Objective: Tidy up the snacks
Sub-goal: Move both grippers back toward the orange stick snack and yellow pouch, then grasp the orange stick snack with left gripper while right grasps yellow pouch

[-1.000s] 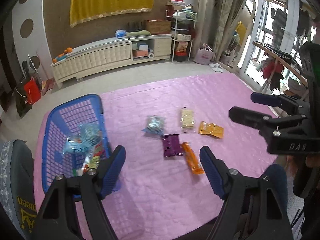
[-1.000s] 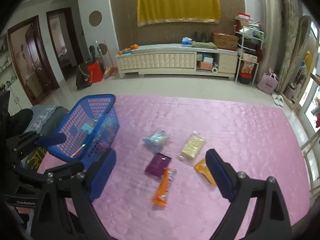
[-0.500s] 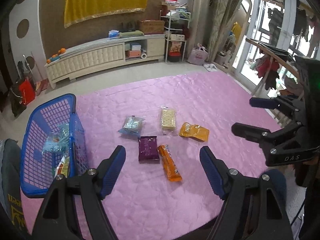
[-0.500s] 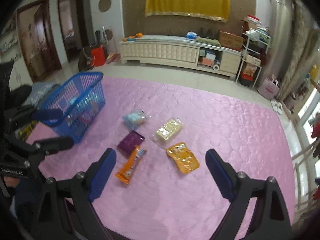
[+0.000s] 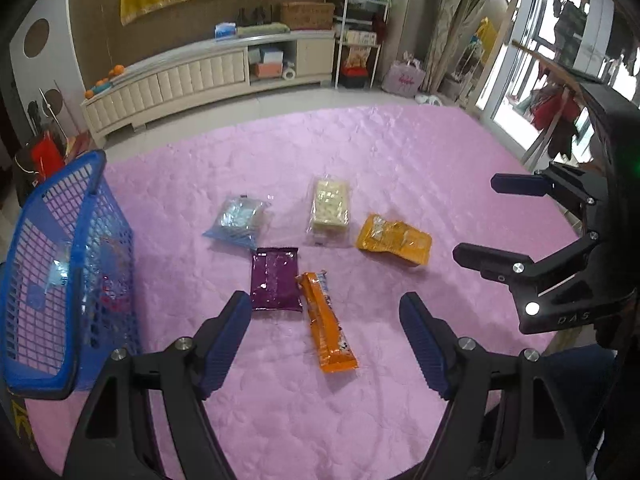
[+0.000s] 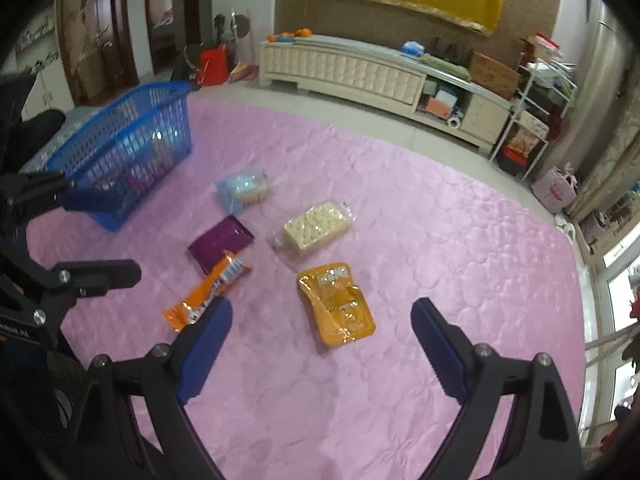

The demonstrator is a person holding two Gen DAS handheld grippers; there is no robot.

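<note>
Several snack packs lie loose on a pink mat (image 5: 400,160): a long orange bar (image 5: 329,326), a purple pouch (image 5: 275,279), a pale blue bag (image 5: 239,221), a clear pack of cream crackers (image 5: 330,209) and a yellow-orange pouch (image 5: 396,239). A blue mesh basket (image 5: 60,272) at the left holds a few wrapped snacks. My left gripper (image 5: 325,322) hangs open just above the orange bar, holding nothing. My right gripper (image 6: 322,330) is open over the yellow-orange pouch (image 6: 338,303), empty too. Each gripper shows at the other view's edge.
A low cream cabinet (image 5: 208,76) runs along the far wall beyond the mat. Metal shelves (image 5: 356,32) and bags stand at the back right, glass doors and a rack (image 5: 560,80) at the right. A red bag (image 6: 214,66) sits by the doorway.
Both grippers have sunk toward the mat and shifted right, away from the basket. The snacks look larger and nearer. The right wrist has rolled, tilting its view. Jaws stay wide.
</note>
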